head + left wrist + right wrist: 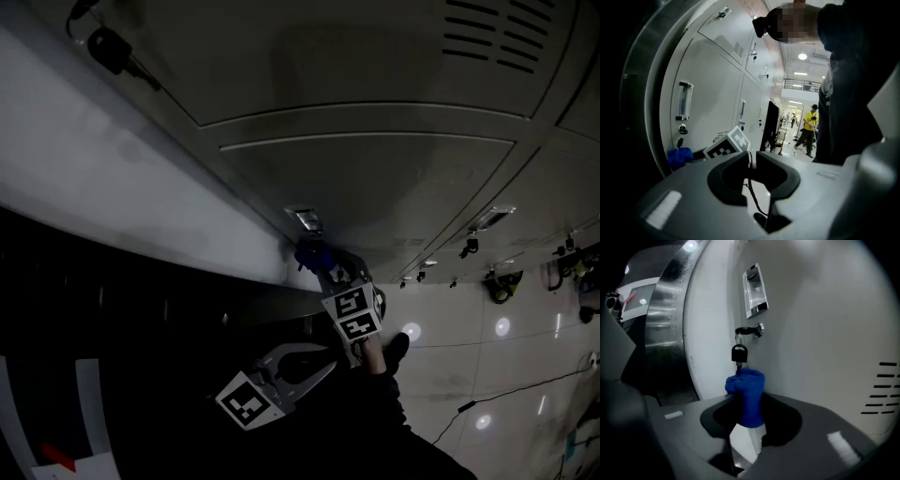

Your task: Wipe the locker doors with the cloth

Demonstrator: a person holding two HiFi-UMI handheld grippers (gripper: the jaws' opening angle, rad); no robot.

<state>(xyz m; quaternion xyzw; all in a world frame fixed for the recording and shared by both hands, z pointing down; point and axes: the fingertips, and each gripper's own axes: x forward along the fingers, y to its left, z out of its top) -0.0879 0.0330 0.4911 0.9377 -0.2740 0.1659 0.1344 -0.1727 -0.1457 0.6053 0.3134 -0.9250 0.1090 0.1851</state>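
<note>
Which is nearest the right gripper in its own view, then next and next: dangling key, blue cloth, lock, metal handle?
1. The blue cloth: clamped in the right gripper.
2. The key: hanging just above the cloth.
3. The lock: above the key.
4. The metal handle: highest up the locker door.

Bunched blue cloth (746, 385), an upright wad clamped in the right tongs (749, 408), its top up against the pale grey locker door (820, 324), just below the hanging key (739, 354).
</note>
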